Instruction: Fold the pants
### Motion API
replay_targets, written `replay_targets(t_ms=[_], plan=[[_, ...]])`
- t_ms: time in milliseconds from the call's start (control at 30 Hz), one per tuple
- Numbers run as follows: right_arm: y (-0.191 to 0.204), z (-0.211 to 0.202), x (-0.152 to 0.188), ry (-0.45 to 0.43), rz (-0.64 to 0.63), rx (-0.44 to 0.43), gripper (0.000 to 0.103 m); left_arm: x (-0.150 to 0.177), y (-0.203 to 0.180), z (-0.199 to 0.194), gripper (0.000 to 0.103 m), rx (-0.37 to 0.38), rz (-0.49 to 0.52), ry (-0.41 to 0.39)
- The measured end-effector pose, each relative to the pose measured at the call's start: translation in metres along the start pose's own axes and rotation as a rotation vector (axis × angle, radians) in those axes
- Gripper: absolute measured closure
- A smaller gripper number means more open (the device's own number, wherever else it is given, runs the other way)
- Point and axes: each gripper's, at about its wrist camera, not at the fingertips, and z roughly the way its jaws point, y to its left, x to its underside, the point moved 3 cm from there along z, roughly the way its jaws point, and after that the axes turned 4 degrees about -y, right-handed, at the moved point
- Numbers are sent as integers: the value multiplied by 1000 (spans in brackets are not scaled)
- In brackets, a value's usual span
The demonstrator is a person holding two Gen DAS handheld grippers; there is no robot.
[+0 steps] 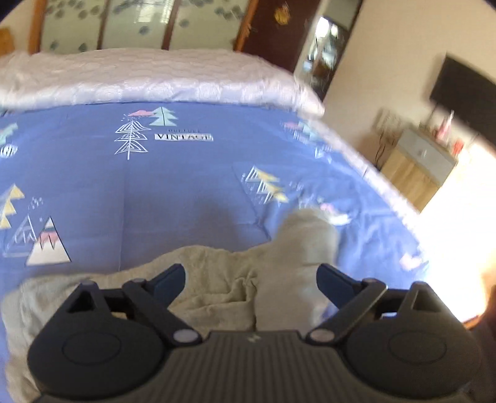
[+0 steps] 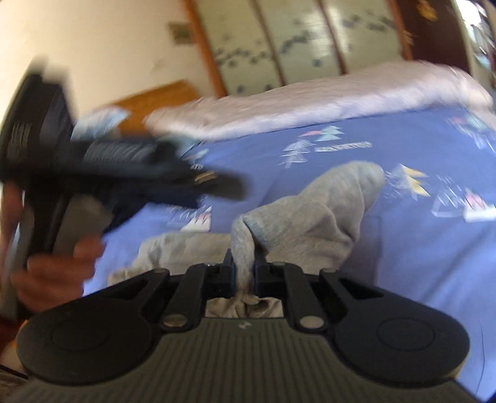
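Note:
Light grey pants lie crumpled on the blue patterned bedspread near its front edge. My left gripper hangs above them with its jaws wide apart and nothing held. In the right wrist view the pants bunch up, one part raised and drawn toward the camera. My right gripper is shut on a fold of that grey cloth. The left gripper shows blurred at the left of that view, a hand holding its handle.
A pale quilted cover lies along the bed's far side, with sliding wardrobe doors behind. A wooden cabinet stands off the bed's right edge under a dark wall screen. Bright sunlight floods the floor at right.

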Motion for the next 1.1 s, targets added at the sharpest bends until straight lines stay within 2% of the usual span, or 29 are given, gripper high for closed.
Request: replay_targets(t_ms=[67,133,167,200,233,267,300,333,367,400,467,500,533,567,600,867,933,967,1000,1033,1067,1100], plan=[[7,9,-4,16,-38,-19,89,-1,-2,17,14,-11,34,56],[10,14,-5,31,-69,-16,89,1,0,32,49,-14,47,120],[12,17,-5,37,-77,-16,89,2,1,35,82,-11,49,141],[14,20,-7,41,-80,-18,89,2,4,39,85,-26,46,144],[15,22,-8,39,-83,-18,84,4,11,34,86,-48,40,129],[16,21,-9,23,-90,-23,80,3,19,31,86,-53,19,116],[16,19,-9,-3,-99,-39,68,0,30,29,86,-55,-13,106],[14,15,-6,-18,-110,-45,46,-2,44,24,86,-52,-56,98],[12,13,-3,-21,-119,-32,41,-2,56,18,86,-40,-92,95],[10,15,2,-8,-125,-27,41,-2,66,13,86,-28,-122,91],[7,24,11,67,-115,-42,47,-5,83,5,86,-41,-151,79],[8,31,16,99,-112,-52,59,-5,90,0,86,-50,-156,73],[10,39,18,131,-116,-69,83,-6,97,-6,86,-55,-167,66],[14,48,20,160,-119,-83,91,-5,106,-12,86,-56,-183,61],[18,56,19,174,-119,-91,94,-4,116,-20,86,-59,-206,57],[89,86,-1,177,-248,-266,95,19,201,-72,85,-199,-338,20],[97,98,7,202,-259,-296,95,31,219,-68,79,-245,-352,45],[103,106,10,227,-256,-314,95,38,226,-62,68,-269,-340,63],[106,116,15,264,-249,-332,95,48,235,-53,47,-319,-330,97],[110,126,23,313,-249,-340,89,57,244,-46,44,-387,-337,130],[111,134,31,346,-257,-331,89,67,254,-41,47,-450,-354,166],[112,137,35,355,-265,-323,89,74,260,-41,47,-451,-378,174]])
